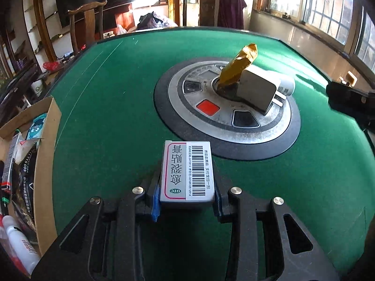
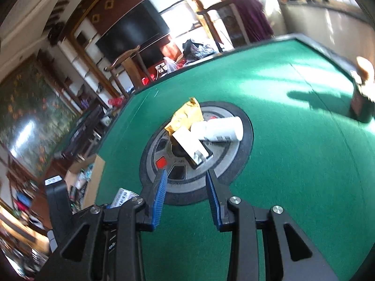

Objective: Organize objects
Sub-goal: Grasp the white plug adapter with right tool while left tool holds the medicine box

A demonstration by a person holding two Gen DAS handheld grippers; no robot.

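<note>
Box: brown cardboard box full of things, at the left edge of the green felt surface.
Left tool: clamped on a white medicine packet, above the surface.
Middle: gold wrapper, white charger, white bottle on the round grey disc.
Right tool: fingers apart, holding nothing.

Left gripper jaws clamped; right gripper jaws apart, seemingly empty.
</note>
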